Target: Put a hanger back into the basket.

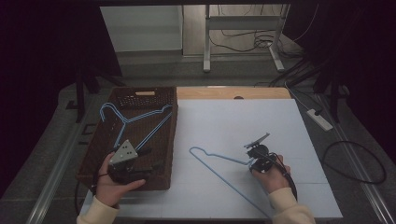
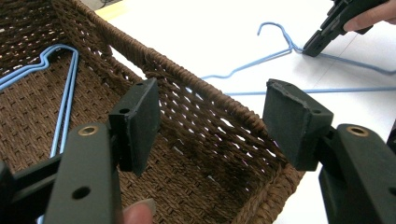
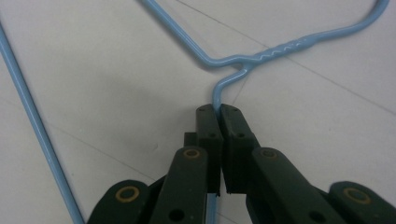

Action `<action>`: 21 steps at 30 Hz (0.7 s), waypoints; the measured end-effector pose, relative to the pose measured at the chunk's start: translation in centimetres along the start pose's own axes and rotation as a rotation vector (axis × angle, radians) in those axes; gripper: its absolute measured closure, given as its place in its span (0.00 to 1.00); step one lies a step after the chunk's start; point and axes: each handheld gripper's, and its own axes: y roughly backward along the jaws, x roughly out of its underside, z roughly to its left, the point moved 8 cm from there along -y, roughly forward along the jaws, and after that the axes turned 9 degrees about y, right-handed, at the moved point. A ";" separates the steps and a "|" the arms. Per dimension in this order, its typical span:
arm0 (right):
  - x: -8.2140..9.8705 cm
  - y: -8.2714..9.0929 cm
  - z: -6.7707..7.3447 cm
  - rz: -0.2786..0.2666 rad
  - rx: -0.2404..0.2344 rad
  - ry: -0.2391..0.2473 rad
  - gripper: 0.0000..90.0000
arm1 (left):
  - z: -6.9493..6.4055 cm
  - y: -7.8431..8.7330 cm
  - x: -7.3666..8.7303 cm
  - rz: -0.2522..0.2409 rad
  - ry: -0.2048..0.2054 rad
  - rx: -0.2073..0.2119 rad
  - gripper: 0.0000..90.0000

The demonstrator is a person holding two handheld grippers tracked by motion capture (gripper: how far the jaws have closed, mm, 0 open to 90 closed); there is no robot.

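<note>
Right gripper [image 3: 218,109] is clamping its jaws together on the wire of the blue hanger [image 3: 243,63] just below the twisted neck — hanger is lying flat on the white table [image 1: 224,126], right of the basket. Left gripper [image 2: 212,121] is hovering with jaws wide apart over the brown wicker basket [image 2: 196,79], gripping nothing — two more blue hangers [image 1: 135,119] are lying inside it.

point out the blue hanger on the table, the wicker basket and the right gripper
blue hanger [image 1: 223,157], high view, on its upper wire near the neck
wicker basket [image 1: 173,135], high view, on its right wall
right gripper [image 3: 218,112], right gripper view, at the closed jaw tips clamping the hanger wire
</note>
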 end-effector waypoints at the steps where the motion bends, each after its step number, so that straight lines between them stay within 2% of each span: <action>1: 0.0 0.0 0.0 0.001 0.002 0.012 0.98 | 0.0 0.0 0.0 0.000 0.000 -0.001 0.40; 2: 0.0 0.0 0.0 -0.009 0.000 0.043 0.98 | -0.1 -0.1 0.0 0.001 -0.001 -0.001 0.40; 4: -0.1 0.0 0.0 -0.019 0.000 0.061 0.98 | -0.1 -0.1 0.0 0.001 -0.002 -0.001 0.40; 6: -0.3 0.2 -0.4 -0.063 -0.004 0.092 0.98 | -0.2 -0.2 0.0 0.005 -0.004 -0.001 0.40; 8: -0.3 0.4 -0.6 -0.077 -0.007 0.101 0.98 | -0.2 -0.3 0.0 0.007 -0.004 -0.001 0.40; 9: -0.5 0.8 -0.9 -0.112 0.000 0.141 0.98 | -0.2 -0.3 0.1 0.009 -0.005 -0.001 0.40; 11: -0.7 1.1 -1.1 -0.132 0.004 0.159 0.98 | -0.2 -0.4 0.1 0.011 -0.004 -0.003 0.40; 13: -0.9 1.8 -1.2 -0.181 0.013 0.200 0.98 | -0.3 -0.4 0.1 0.010 -0.005 -0.004 0.40; 15: -1.3 2.8 -1.1 -0.264 0.020 0.261 0.98 | -0.4 -0.5 0.1 0.011 -0.006 -0.004 0.40; 17: -1.3 3.0 -1.1 -0.276 0.022 0.275 0.98 | -0.5 -0.5 0.1 0.014 -0.008 -0.003 0.40; 19: -1.2 3.4 -1.0 -0.316 0.021 0.301 0.98 | -0.6 -0.6 0.1 0.015 -0.012 -0.003 0.40; 21: -1.2 3.5 -0.9 -0.327 0.018 0.306 0.98 | -0.9 -0.7 0.0 0.018 -0.016 -0.001 0.40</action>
